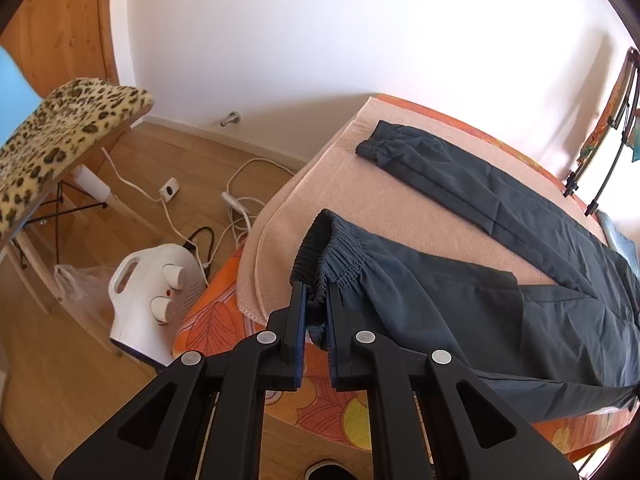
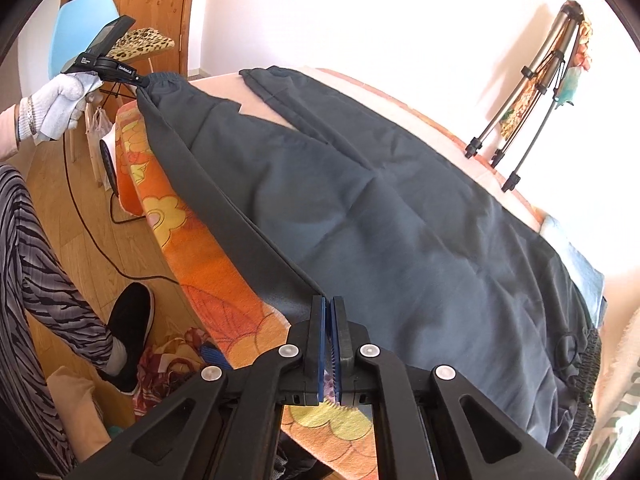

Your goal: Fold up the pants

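Both grippers, left [image 1: 316,312] and right [image 2: 329,320], clamp the pants' [image 2: 400,220] near edge, apparently taut for folding.

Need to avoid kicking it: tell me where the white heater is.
In the left wrist view, the white heater stands on the wooden floor, lower left, beside the bed's orange corner.

White wall [image 1: 320,40], wood floor [image 1: 60,360], leopard-print stool [image 1: 60,128], white heater [image 1: 152,300], folded tripod [image 2: 532,92].

The pants [image 1: 500,280] lie spread on the blanket [image 1: 360,200] over the bed [image 1: 224,320]. Left of the bed, on the floor, stands a heater [image 1: 152,300], with a stool [image 1: 60,128] behind it.
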The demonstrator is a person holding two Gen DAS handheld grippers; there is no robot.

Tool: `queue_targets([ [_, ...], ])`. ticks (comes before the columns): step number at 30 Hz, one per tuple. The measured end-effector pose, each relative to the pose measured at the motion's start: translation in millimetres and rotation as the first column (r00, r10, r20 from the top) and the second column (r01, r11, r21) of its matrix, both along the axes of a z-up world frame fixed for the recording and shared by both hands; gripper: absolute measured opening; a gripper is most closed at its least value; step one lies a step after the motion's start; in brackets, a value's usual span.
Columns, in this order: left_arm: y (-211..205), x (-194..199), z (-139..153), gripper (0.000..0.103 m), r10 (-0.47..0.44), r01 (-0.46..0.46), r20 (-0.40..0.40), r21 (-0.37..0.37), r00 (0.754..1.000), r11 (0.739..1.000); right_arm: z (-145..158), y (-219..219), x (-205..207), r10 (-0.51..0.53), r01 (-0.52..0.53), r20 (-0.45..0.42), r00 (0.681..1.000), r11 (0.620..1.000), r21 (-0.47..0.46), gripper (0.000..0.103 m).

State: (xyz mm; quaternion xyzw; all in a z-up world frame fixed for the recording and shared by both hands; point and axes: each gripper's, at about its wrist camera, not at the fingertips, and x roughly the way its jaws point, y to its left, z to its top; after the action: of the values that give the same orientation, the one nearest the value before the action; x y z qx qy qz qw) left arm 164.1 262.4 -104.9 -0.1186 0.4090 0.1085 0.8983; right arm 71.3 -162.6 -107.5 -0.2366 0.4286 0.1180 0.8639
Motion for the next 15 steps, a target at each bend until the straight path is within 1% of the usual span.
queue_targets([
  [3, -7, 11, 19, 0.007, -0.018, 0.018, 0.033, 0.007, 0.999, 1.000, 16, -7, 17, -0.018, 0.018, 0.043, 0.999, 1.000, -0.014, 0.000],
  [8, -19, 42, 45, 0.007, -0.051, 0.050, 0.064, 0.011, 0.997, 0.999, 44, -21, 55, -0.043, 0.048, 0.123, 0.991, 0.998, -0.041, 0.000],
  [12, -31, 80, 58, 0.007, -0.069, 0.067, 0.074, 0.029, 0.995, 0.997, 59, -35, 95, -0.054, 0.066, 0.168, 0.984, 0.996, -0.066, 0.000],
  [15, -39, 113, 59, 0.007, -0.075, 0.073, 0.063, 0.035, 0.995, 0.997, 62, -46, 130, -0.063, 0.081, 0.187, 0.980, 0.993, -0.091, 0.000],
])
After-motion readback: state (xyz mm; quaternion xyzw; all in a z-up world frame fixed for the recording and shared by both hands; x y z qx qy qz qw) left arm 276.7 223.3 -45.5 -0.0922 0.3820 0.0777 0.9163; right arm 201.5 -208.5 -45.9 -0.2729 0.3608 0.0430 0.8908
